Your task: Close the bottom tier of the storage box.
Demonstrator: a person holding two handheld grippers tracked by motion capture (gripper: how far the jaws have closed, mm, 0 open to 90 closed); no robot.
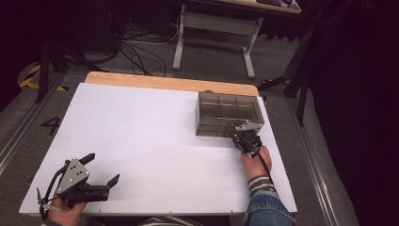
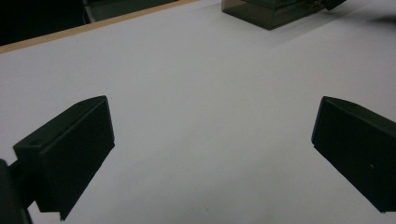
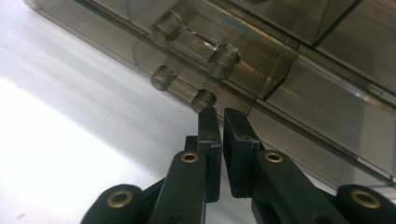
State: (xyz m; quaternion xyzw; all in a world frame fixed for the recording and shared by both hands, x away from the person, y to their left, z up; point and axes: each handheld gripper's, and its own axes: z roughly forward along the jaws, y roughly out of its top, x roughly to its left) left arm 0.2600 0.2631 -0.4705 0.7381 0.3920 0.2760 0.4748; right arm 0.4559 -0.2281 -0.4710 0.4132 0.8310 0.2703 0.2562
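Right gripper [image 1: 245,140] nosed up to the smoky clear box [image 1: 229,113], its jaws nearly together on nothing.

From where I stand, the box sits on the white table [image 1: 141,141] toward its far right corner, a tinted plastic case with dividers inside. In the right gripper view the two black jaws stand almost closed, a thin gap between them and nothing in it, their tips just below the lower of two clear bar handles [image 3: 183,88] on the box's front wall [image 3: 261,74]; whether the tips touch the handle I cannot tell. The left gripper [image 1: 101,170] rests at the near left corner of the table, well apart from the box, its jaws spread wide over bare white surface and holding nothing.
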